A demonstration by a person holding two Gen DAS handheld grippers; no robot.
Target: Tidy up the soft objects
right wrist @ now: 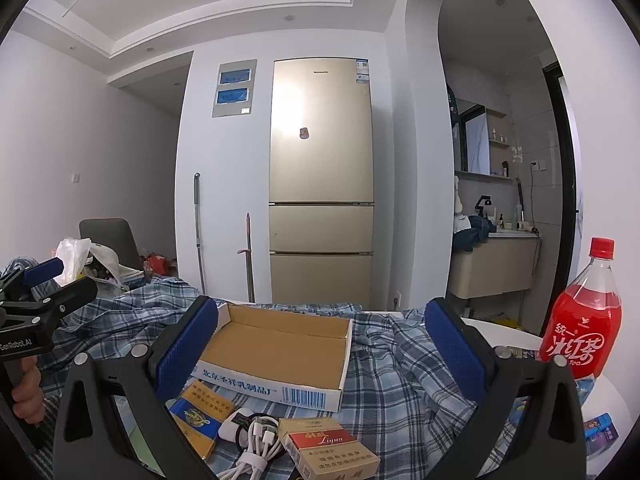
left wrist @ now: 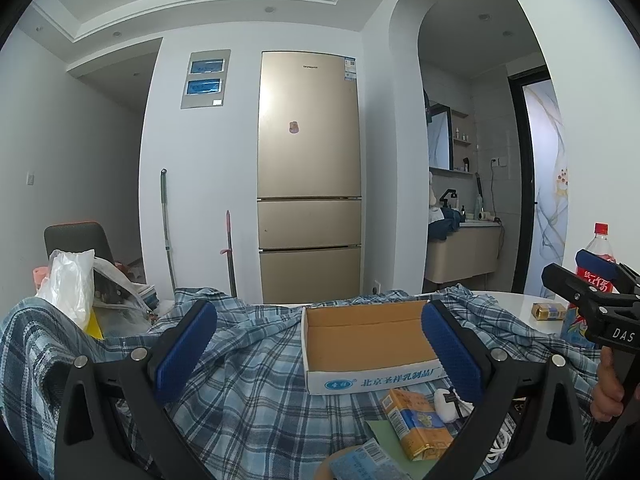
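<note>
A blue plaid shirt [left wrist: 256, 364] lies spread and rumpled over the table; it also shows in the right wrist view [right wrist: 404, 364]. An empty shallow cardboard box [left wrist: 368, 340] sits on it, also seen in the right wrist view [right wrist: 280, 352]. My left gripper [left wrist: 320, 350] is open and empty above the shirt, with the box between its blue pads. My right gripper [right wrist: 322, 344] is open and empty, with the box's right part between its pads. Each gripper shows at the edge of the other's view: the right one [left wrist: 592, 280], the left one [right wrist: 36, 280].
Yellow and blue packets [left wrist: 416, 420], a red cigarette pack [right wrist: 328, 452] and a white charger with cable [right wrist: 252, 436] lie on the shirt in front of the box. A red tea bottle [right wrist: 580, 320] stands at the right. A white plastic bag [left wrist: 72, 284] stands at the left.
</note>
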